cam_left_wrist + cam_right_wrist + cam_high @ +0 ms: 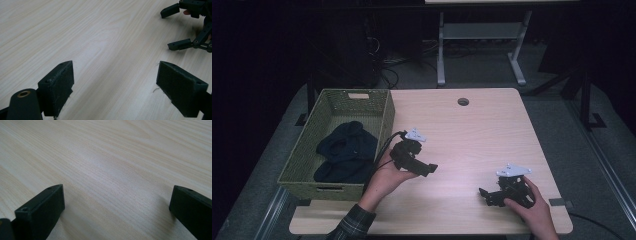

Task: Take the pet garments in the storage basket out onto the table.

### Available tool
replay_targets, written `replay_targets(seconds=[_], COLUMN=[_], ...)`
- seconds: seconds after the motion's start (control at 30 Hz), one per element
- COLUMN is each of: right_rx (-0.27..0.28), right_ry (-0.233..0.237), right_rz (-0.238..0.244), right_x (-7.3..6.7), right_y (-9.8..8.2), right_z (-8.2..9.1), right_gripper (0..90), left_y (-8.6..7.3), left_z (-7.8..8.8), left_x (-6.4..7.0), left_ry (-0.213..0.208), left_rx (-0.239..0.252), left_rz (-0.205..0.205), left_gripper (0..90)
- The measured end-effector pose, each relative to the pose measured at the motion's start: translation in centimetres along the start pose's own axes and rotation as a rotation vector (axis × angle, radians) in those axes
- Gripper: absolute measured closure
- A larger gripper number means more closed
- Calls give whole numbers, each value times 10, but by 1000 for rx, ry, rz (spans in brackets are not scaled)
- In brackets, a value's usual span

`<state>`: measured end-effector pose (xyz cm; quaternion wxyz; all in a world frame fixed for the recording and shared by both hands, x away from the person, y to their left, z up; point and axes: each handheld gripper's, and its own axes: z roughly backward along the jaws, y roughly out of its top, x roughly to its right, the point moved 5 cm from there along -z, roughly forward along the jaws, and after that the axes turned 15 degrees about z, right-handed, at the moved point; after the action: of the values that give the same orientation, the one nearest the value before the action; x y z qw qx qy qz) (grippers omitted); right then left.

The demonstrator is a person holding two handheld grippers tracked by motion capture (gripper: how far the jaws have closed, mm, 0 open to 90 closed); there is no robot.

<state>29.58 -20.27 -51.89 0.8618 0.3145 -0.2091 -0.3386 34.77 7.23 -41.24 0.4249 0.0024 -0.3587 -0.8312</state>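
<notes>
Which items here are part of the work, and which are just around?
Part of the work:
- left gripper, open
- right gripper, open
- dark cloth items
- green basket holding them

Just around:
- table
- metal stand behind it

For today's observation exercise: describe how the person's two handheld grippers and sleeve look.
Both the left gripper and right gripper are black, with two flat rectangular jaws and a pale grey three-cornered plate on top. A black cable trails from the left one. The left sleeve is dark plaid.
</notes>
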Motion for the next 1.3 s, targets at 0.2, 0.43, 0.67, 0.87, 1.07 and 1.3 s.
replay_targets(seconds=[0.2,0.43,0.67,0.87,1.07,1.3], right_rx=[0,-1,0,-1,-2,1], right_ry=[0,1,0,0,1,-1], right_rz=[0,1,3,2,1,6], right_x=[0,0,0,0,0,1], right_y=[0,0,0,0,0,0], right_z=[0,0,0,0,0,0], right_gripper=[0,0,0,0,0,0], left_y=[8,17,22,22,22,21], left_z=[8,19,34,44,56,70], left_x=[-4,-8,-18,-26,-34,-46], left_ry=[-8,-14,-12,-4,2,16], left_rx=[2,-1,15,36,53,78], left_rz=[-5,-13,-16,-6,1,21], left_gripper=[140,140,140,141,141,144])
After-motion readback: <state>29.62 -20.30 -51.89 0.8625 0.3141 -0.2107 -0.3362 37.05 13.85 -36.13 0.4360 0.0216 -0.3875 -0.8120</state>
